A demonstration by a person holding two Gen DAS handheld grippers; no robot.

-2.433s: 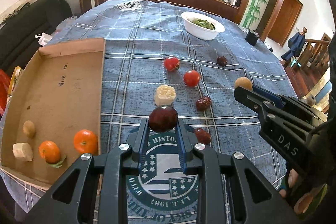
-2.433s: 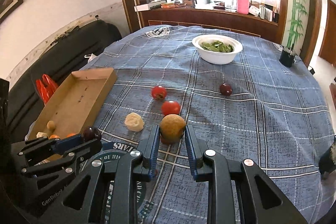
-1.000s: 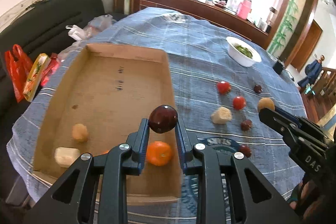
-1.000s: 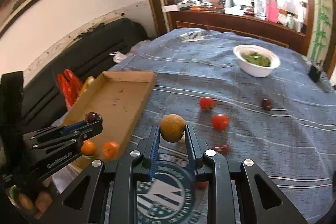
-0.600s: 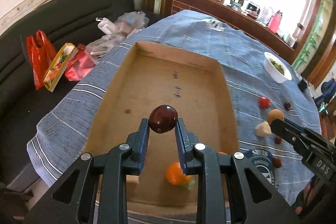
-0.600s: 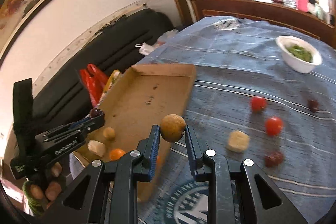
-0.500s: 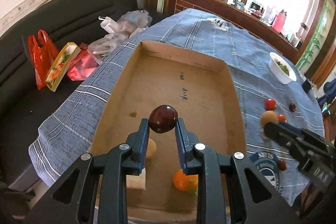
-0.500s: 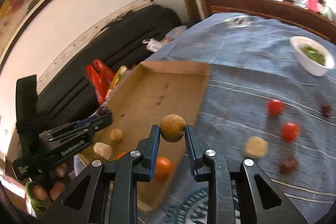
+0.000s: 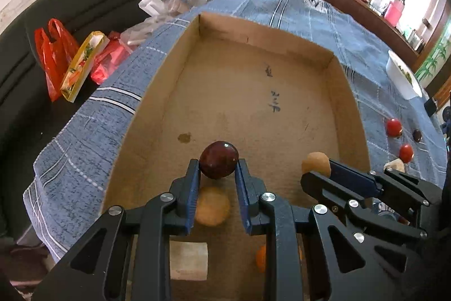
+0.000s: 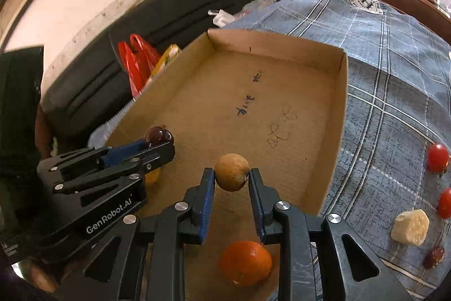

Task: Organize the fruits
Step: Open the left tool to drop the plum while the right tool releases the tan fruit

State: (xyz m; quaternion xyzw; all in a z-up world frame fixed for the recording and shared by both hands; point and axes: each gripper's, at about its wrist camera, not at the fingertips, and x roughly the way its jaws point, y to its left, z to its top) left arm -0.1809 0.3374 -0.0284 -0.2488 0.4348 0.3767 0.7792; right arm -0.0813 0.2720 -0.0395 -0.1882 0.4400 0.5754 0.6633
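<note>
My left gripper (image 9: 218, 168) is shut on a dark red round fruit (image 9: 219, 159) above the near half of the cardboard box (image 9: 180, 58). In the right wrist view that gripper (image 10: 157, 141) shows at the left with the same red fruit (image 10: 157, 135). My right gripper (image 10: 231, 177) is shut on a tan round fruit (image 10: 231, 172) over the box floor (image 10: 253, 117); the left wrist view shows this fruit (image 9: 315, 164) at the right. Below lie an orange (image 10: 245, 263), another tan fruit (image 9: 210, 205) and a pale cube (image 9: 188, 261).
On the blue checked cloth (image 10: 394, 81) right of the box lie red tomatoes (image 10: 437, 157), a pale chunk (image 10: 411, 227) and a dark date (image 10: 433, 257). A white bowl (image 9: 403, 79) stands farther back. Red bags (image 9: 55, 55) sit on the dark sofa to the left.
Both grippers have moved from the cloth leftward over the box and lower toward its floor, each still holding its fruit. The box now fills both views.
</note>
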